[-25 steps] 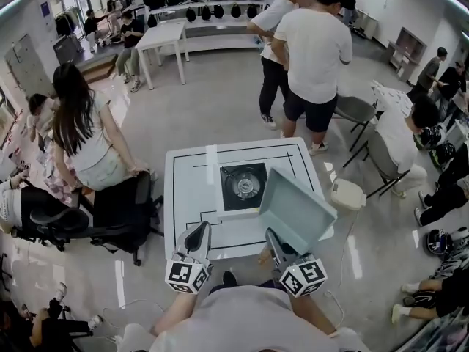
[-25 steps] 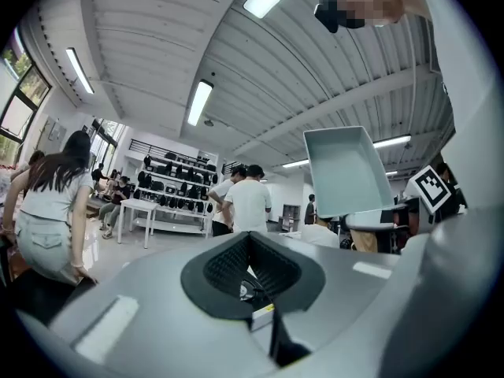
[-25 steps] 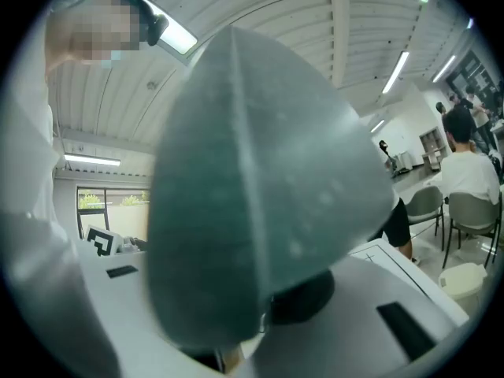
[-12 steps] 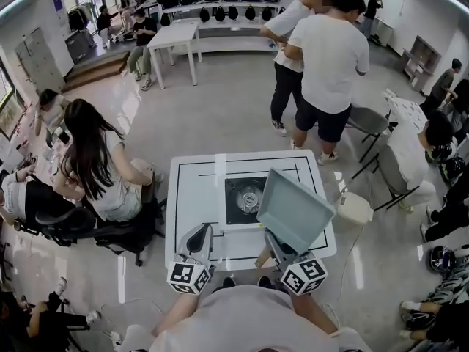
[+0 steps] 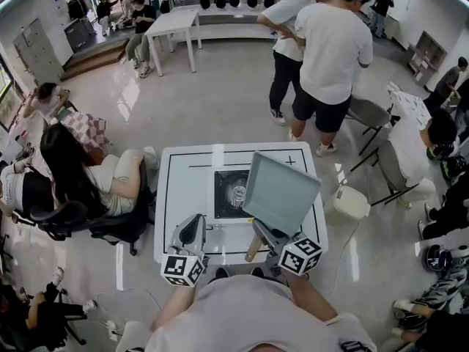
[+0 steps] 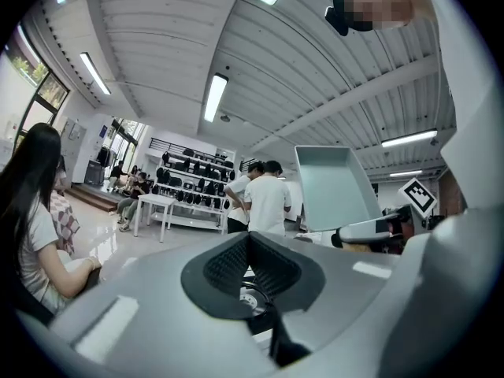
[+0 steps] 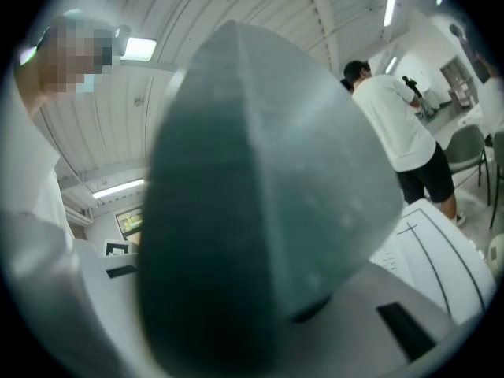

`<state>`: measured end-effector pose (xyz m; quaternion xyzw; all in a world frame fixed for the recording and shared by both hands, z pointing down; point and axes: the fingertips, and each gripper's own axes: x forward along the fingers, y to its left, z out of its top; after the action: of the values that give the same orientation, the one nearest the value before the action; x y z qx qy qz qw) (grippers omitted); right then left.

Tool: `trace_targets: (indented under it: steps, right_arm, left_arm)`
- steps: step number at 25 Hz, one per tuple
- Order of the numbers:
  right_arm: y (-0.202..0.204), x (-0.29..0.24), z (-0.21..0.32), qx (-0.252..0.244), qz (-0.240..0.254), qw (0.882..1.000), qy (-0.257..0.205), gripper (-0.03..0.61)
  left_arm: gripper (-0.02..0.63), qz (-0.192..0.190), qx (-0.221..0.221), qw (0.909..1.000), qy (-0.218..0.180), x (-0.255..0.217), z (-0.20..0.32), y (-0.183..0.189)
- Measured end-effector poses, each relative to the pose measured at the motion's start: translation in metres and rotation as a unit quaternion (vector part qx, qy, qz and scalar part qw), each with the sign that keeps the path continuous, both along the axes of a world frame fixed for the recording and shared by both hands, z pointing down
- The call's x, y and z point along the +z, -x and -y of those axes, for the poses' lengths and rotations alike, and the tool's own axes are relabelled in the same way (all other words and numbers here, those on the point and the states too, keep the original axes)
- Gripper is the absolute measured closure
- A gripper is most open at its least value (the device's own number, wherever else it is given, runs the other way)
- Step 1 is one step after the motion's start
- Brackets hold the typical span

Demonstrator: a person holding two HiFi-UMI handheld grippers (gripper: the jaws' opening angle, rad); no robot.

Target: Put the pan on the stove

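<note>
Aloft, tilted pan (image 5: 282, 191), clamped by right gripper (image 5: 268, 236)

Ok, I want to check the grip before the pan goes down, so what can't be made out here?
- Right gripper view: the pan fills the picture, hiding the pads of the right claw.
- Head view: the claw's hold on the handle is too small to judge.
- Head view: the pan covers the stove's right edge.
</note>
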<state>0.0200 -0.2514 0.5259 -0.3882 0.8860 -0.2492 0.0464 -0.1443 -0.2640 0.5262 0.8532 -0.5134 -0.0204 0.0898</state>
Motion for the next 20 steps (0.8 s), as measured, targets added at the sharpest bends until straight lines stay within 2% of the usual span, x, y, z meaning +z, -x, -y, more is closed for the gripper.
trace_targets:
  steps: [3,7,9,13,17,20]
  right_arm:
    - [0.000,0.015,0.016,-0.044,0.056,0.996,0.058,0.457]
    - [0.000,0.050,0.041,-0.093,0.110,0.978,0.151,0.457]
    - [0.004,0.074,0.050,-0.118,0.133,0.963,0.202,0.457]
    - [0.020,0.116,0.062,-0.169,0.176,0.926,0.288,0.456]
    - [0.042,0.147,0.065,-0.206,0.189,0.896,0.345,0.456]
    - [0.057,0.169,0.068,-0.221,0.199,0.879,0.373,0.456]
  left_arm:
    - [0.603,-0.002,-0.008,1.0000,0.003,0.001,0.003,-0.003]
    - [0.603,0.001,-0.017,0.9998,0.011,0.007,0.006,-0.003]
    - [0.603,0.003,-0.023,0.9996,0.015,0.010,0.008,-0.001]
    - [0.603,0.006,-0.037,0.9990,0.026,0.017,0.012,0.004]
    - [0.603,0.009,-0.046,0.9983,0.036,0.019,0.012,0.008]
    - [0.603,0.009,-0.052,0.9977,0.043,0.023,0.012,0.012]
